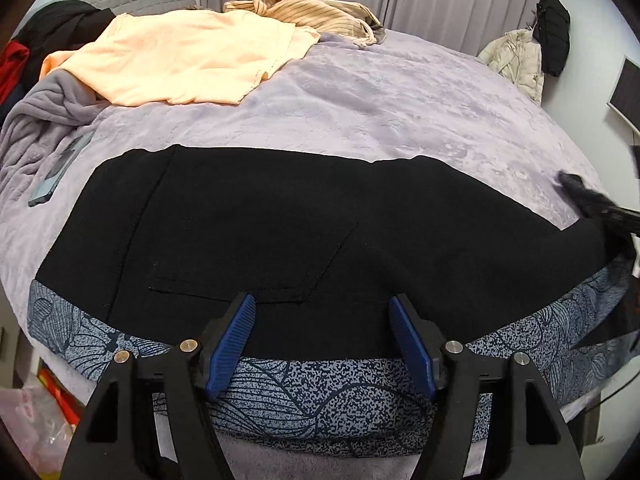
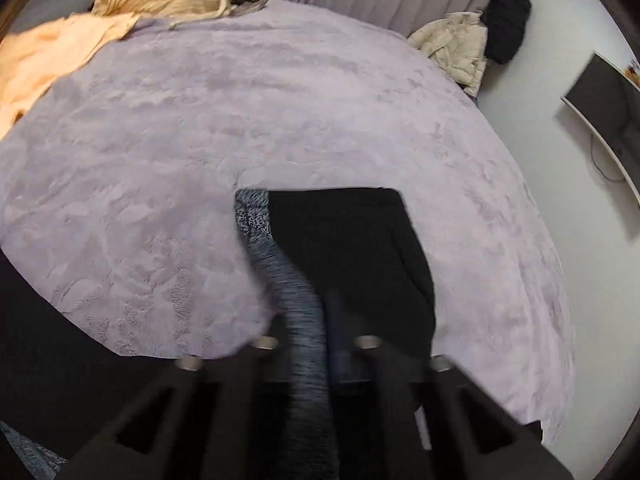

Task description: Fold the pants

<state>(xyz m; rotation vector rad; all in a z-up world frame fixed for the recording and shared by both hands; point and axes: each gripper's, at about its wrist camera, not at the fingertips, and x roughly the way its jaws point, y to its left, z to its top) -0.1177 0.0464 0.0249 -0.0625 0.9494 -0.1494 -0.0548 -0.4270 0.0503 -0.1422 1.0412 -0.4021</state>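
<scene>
Barely begun: pants (image 1: 280,220) lie unfolded ahead of the gaping left claw (image 1: 322,344); right claw (image 2: 320,344) clamps their hem.

Beyond the pants (image 1: 280,216), the middle of the bed (image 1: 400,92) lies bare toward its far right edge. A peach garment (image 1: 180,56) and striped sweater (image 1: 304,0) crowd the far left corner; a phone (image 1: 60,172) sits near the left edge.

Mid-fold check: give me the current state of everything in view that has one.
pants: flat on bed, leg end lifted
left gripper: open, over the patterned band
right gripper: shut on pants, blurred
phone: lying on blanket
peach shirt: spread out
striped sweater: crumpled
</scene>
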